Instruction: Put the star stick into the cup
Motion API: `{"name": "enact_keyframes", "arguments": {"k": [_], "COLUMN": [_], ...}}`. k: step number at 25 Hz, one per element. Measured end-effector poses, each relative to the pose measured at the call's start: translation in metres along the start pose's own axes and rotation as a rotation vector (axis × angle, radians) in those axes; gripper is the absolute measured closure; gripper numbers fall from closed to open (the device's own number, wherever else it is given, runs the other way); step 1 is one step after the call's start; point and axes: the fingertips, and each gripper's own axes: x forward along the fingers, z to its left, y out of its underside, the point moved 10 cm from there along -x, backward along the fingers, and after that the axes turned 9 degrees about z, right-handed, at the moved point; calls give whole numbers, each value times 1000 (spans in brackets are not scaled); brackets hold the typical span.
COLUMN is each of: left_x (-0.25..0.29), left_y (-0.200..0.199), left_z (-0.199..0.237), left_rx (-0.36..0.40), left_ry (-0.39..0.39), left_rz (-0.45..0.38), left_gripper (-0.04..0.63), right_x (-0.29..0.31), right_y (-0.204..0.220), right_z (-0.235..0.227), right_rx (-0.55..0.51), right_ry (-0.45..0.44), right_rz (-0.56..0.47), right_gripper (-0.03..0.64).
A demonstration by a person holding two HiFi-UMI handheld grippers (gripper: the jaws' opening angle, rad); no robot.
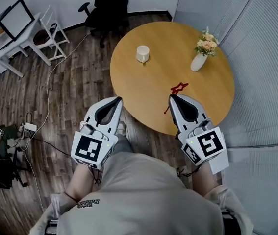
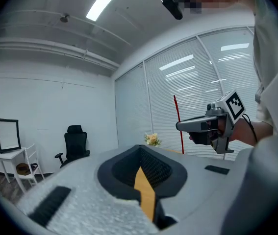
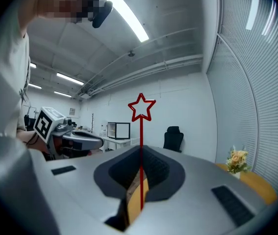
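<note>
- We hold the right gripper at the lower right of the head view. Its tip is over the near part of the round wooden table.
- In the right gripper view its jaws are pressed together on the red star stick. The stick stands upright between them, with the outlined star at the top, in the middle of the frame.
- In the head view the star stick shows just beyond that gripper's tip.
- The white cup stands on the table in the upper middle of the head view, well apart from the stick.
- The left gripper sits at the lower centre-left, its tip near the table's edge. In its own view the jaws meet with nothing between them.
- A white vase of flowers stands at the table's upper right.
</note>
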Motion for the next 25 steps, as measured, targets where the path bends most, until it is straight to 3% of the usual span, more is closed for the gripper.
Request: {"name": "enact_keyframes", "arguments": {"k": [8, 16, 25], "left_x": [50, 92, 138], "left_y": [-9, -29, -23], "left_z": [70, 158, 225], "left_rx": [6, 13, 32], "left_ry": [72, 151, 271], "left_rz": [14, 26, 29], "left_gripper": [575, 575, 575], "right_x": [69, 145, 219], "right_y": [-21, -56, -64], "right_z": [-21, -33, -41], "right_rx": [30, 42, 69], "right_ry": [46, 144, 224], "right_rz": [16, 22, 24], "right_gripper": [588, 588, 588]}}
